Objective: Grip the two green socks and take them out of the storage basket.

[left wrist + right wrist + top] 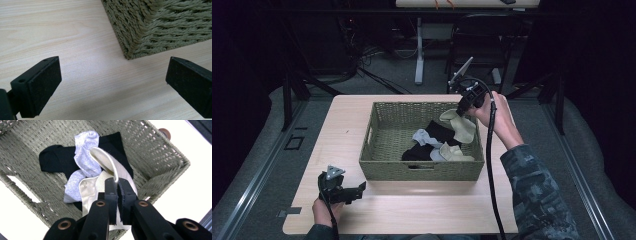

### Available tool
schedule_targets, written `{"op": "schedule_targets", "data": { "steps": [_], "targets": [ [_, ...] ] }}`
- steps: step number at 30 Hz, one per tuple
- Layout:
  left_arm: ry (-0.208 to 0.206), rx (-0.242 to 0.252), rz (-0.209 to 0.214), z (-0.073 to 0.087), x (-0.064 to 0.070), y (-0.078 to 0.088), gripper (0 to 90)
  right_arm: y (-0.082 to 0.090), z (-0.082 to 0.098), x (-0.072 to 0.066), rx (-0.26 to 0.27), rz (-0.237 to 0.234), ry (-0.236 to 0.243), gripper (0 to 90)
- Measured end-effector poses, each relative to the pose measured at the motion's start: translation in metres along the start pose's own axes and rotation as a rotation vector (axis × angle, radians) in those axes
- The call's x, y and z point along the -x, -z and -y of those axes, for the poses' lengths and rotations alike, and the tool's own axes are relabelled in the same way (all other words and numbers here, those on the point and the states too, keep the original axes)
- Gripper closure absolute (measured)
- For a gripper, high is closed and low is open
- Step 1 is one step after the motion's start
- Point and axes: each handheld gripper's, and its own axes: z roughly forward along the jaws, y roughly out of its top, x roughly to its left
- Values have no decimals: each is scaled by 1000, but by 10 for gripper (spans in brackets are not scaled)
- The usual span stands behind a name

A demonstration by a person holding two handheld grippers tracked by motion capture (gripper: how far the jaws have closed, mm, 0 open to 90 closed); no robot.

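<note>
A cream sock (106, 167) is pinched between the closed fingers of the right gripper (117, 185) and held above the woven basket (387, 167), where grey and black socks (57, 158) remain; the left gripper (358, 190) rests wide open on the surface (437, 210), nothing yet set out

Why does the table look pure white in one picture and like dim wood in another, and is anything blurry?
Right gripper view: the table is overexposed to white around the basket, while the cream sock stays sharp. High view: the room behind is dark, the tabletop softly lit. Left gripper view: the wood grain is clear, and the near jaws look slightly soft.
</note>
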Motion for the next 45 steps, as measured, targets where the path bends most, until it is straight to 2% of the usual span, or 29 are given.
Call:
{"op": "schedule_targets", "data": {
  "steps": [11, 23, 35, 45],
  "targets": [
    [-7, -9, 1, 0, 1, 0, 0, 23, -3, 2, 45, 9, -8, 869],
    [-6, -7, -1, 0, 2, -1, 1, 50, 5, 12, 93, 38, -28, 868],
    [-5, -6, -2, 0, 2, -1, 1, 69, 29, 37, 120, 67, -85, 867],
    [-6, -4, 1, 0, 2, -1, 1, 77, 50, 56, 123, 80, -138, 865]
  ]
}}
